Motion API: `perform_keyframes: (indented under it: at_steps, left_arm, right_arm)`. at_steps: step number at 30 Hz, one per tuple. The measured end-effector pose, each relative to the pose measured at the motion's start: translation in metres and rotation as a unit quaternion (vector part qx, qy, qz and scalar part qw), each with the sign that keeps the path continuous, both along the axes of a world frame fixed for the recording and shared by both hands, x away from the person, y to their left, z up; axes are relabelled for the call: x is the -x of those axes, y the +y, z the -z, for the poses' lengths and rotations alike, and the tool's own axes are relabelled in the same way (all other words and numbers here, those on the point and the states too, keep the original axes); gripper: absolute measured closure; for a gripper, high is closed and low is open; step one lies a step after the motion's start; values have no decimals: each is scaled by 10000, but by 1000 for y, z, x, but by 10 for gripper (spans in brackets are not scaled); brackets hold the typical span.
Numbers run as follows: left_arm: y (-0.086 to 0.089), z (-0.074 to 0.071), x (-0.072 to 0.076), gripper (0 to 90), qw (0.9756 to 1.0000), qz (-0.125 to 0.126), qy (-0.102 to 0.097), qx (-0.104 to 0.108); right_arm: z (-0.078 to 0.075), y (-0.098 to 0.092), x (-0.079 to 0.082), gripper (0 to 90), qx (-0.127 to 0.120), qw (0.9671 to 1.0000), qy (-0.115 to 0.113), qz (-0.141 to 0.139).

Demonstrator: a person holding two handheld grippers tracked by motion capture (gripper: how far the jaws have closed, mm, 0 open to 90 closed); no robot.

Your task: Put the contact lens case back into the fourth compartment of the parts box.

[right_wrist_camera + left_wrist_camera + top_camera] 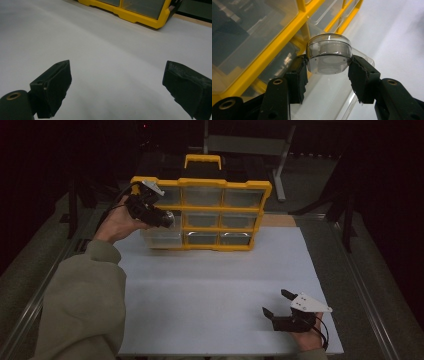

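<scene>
A yellow organiser (pixel 200 182) with clear drawers stands at the back of the white mat (pixel 210 280). Its bottom-left drawer (pixel 160 239) is pulled out. My left gripper (pixel 165 219) hangs just above that drawer, shut on a small round clear container (pixel 329 53) with a white part inside; the black pads (pixel 298 78) press its two sides. The open drawer (pixel 329 100) lies right beneath it in the left gripper view. My right gripper (pixel 276 304) rests open near the mat's front right corner, nothing between its fingers (pixel 53 86), with the organiser's bottom corner (pixel 140 15) far ahead.
The organiser has a yellow carry handle (pixel 202 160) on top. A metal frame (pixel 280 165) stands behind the table in the dark. Rails (pixel 370 290) run along both table sides. A person's green sleeve (pixel 85 310) covers the front left.
</scene>
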State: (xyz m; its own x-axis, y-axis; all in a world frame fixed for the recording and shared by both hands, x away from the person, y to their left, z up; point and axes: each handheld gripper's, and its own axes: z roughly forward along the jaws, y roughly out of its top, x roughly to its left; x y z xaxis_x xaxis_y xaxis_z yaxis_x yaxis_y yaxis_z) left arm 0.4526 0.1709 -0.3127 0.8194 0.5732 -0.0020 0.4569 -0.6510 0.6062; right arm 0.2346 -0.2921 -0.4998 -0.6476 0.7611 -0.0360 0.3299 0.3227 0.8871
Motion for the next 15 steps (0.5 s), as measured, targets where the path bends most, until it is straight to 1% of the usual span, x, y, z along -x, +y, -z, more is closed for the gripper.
perform_keyframes:
  at_steps: [1, 2, 3, 4, 5, 6, 7, 8, 10, 13, 15]
  left_arm:
    - [-1, 0, 2, 280, 9999, -106, -113, -16]
    - [-1, 0, 2, 203, 9998, -156, -129, -25]
    - [-1, 0, 2, 155, 9998, -156, -129, -25]
    - [0, 1, 2, 155, 9997, -190, -148, -48]
    - [2, 2, 2, 117, 9995, -244, -165, -84]
    - [2, 2, 2, 99, 9995, -244, -165, -84]
    - [3, 3, 3, 99, 9994, -296, -177, -92]
    - [5, 4, 3, 56, 9993, -316, -179, -110]
    - [10, 6, 4, 22, 9993, -320, -136, -107]
    - [13, 6, 5, 5, 9993, -329, -145, -125]
    - [15, 4, 7, 3, 9993, -331, -163, -83]
  right_arm:
    - [0, 0, 0, 77, 1, 10000, 1, 8]
    - [0, 0, 0, 77, 1, 10000, 4, 10]
    - [0, 0, 0, 77, 5, 10000, 4, 8]
    - [0, 0, 0, 77, 5, 10000, 4, 8]
    - [0, 0, 0, 77, 13, 10000, 4, -7]
    - [0, 0, 0, 77, 15, 10000, 5, -6]
    - [0, 0, 0, 77, 15, 10000, 5, -6]
    - [0, 0, 0, 77, 14, 10000, 5, -2]
    - [0, 0, 0, 77, 14, 10000, 8, 3]
    - [0, 0, 0, 77, 23, 10000, 6, 1]
    - [0, 0, 0, 77, 21, 10000, 3, -1]
